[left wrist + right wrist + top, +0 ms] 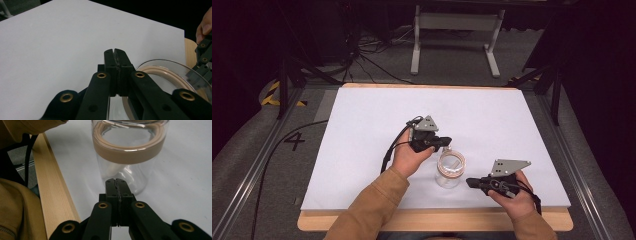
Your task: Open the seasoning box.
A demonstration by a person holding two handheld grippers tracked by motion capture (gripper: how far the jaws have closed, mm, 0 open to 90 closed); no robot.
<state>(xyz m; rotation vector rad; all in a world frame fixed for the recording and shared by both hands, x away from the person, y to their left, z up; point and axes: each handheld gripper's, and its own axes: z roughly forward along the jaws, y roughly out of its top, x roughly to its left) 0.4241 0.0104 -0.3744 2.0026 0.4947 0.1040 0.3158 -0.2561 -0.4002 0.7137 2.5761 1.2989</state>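
Note:
A clear glass jar (450, 170) with a tan seal ring under its lid stands upright on the white table top (362, 150), near the front. My left gripper (447, 142) is shut and empty, its tips just above the jar's far-left rim. In the left gripper view the left gripper (115, 51) has its jaws pressed together, with the jar's lid (165, 72) low at the right. My right gripper (470, 182) is shut, pointing left at the jar's lower right side. The right gripper view has the right gripper (116, 180) close in front of the jar (127, 152).
The white top lies on a wooden board whose front edge (437, 220) shows below. A tan sleeve (15, 207) fills the left of the right gripper view. Cables and a white frame (457, 30) stand on the floor behind the table.

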